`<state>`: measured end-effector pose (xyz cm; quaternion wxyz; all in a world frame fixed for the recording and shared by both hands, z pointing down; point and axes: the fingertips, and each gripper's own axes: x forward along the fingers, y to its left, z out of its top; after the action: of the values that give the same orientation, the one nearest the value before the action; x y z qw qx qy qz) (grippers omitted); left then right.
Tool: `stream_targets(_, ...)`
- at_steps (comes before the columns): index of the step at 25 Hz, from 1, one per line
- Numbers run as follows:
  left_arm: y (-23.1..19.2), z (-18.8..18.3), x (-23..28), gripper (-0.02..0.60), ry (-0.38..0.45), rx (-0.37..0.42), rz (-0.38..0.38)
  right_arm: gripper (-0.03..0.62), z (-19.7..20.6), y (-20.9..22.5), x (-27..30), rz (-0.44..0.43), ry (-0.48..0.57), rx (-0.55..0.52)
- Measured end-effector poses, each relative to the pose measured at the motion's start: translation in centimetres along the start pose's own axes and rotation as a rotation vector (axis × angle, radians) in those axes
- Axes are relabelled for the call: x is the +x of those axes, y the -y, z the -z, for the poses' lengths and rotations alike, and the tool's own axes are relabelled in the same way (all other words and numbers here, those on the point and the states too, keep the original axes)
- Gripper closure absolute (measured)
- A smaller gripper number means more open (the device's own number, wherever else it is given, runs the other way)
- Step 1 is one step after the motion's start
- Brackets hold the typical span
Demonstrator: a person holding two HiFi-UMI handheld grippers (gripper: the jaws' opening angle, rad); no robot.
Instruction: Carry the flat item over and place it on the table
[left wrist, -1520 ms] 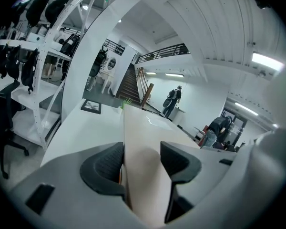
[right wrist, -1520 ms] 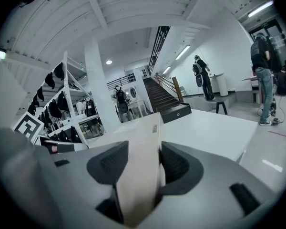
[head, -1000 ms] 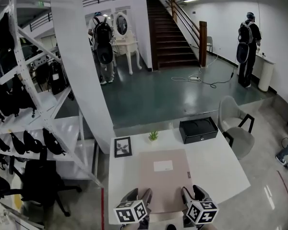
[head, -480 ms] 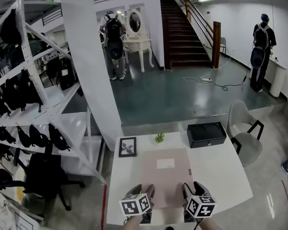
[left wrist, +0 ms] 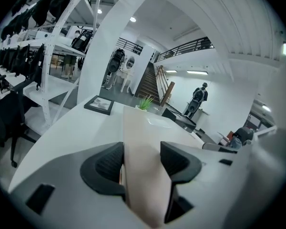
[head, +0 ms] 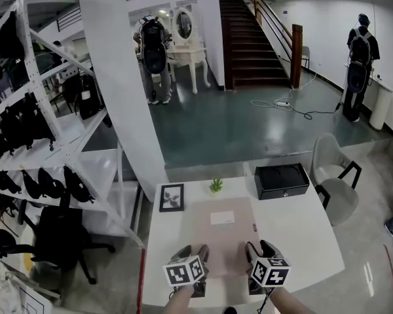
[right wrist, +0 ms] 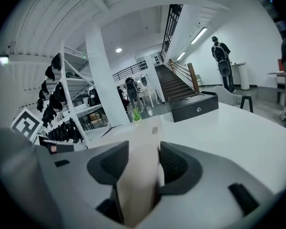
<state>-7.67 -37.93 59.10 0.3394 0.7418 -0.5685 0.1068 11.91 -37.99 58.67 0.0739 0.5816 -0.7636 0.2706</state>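
Note:
A flat beige envelope-like item (head: pixel 221 234) with a white label lies lengthwise over the white table (head: pixel 295 234), held level at its near edge. My left gripper (head: pixel 196 257) is shut on its near left edge, the beige sheet (left wrist: pixel 140 161) clamped between the dark pads. On the near right edge my right gripper (head: pixel 254 254) is shut too, with the sheet (right wrist: pixel 142 171) pinched between its pads. Whether the item rests on the tabletop or hovers just above it is unclear.
On the table's far side stand a black picture frame (head: pixel 171 197), a small green plant (head: pixel 215 186) and a black case (head: pixel 281 180). A grey chair (head: pixel 334 178) sits at the right, white shelving with black bags (head: pixel 46 142) at the left, a white pillar (head: pixel 121 84) behind. People stand far off.
The view has shifted slightly and the table sits a little higher in frame. Both grippers keep their hold on the beige item, which stays over the table.

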Motion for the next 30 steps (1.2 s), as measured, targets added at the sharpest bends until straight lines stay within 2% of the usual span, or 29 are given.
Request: stream_targets(30,-0.2,-0.3,2.6,0.350,0.008,0.025,-0.039,0.393,0.0,1.7,2.5,-0.003,0.020,0.000)
